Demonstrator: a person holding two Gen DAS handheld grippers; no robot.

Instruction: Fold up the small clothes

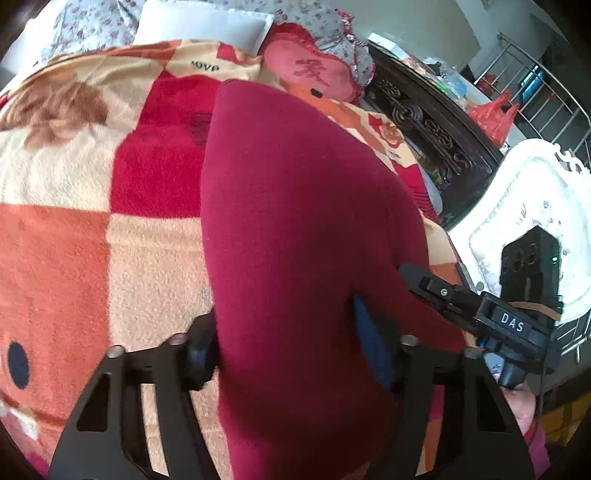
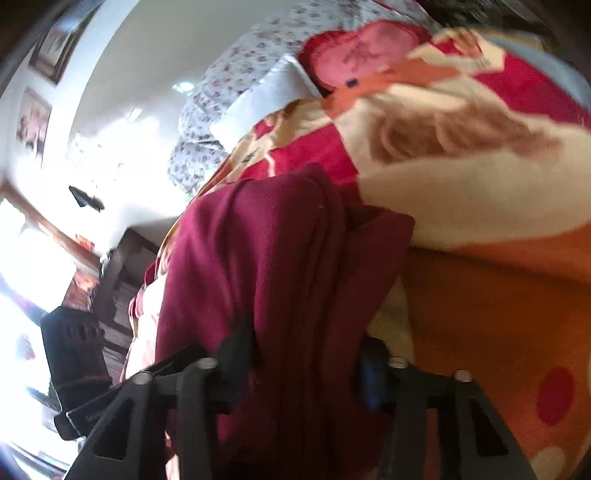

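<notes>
A dark red garment (image 1: 303, 221) lies lengthwise on the checked blanket (image 1: 74, 258), and its near end rises between the fingers of my left gripper (image 1: 288, 354). The cloth fills the gap from the black pad to the blue pad, so the left gripper is shut on it. In the right wrist view the same garment (image 2: 266, 266) hangs in bunched folds, and my right gripper (image 2: 303, 365) is shut on it. One of the right gripper's fingers (image 1: 436, 290) shows at the garment's right edge in the left wrist view. The garment's near hem is hidden behind the fingers.
A red heart cushion (image 1: 310, 70), a white pillow (image 1: 203, 26) and floral bedding lie at the bed's far end. A dark carved wooden bed frame (image 1: 436, 136) runs along the right side. Beyond it are a white padded chair (image 1: 528, 206), a red plastic bag (image 1: 493, 118) and a metal railing.
</notes>
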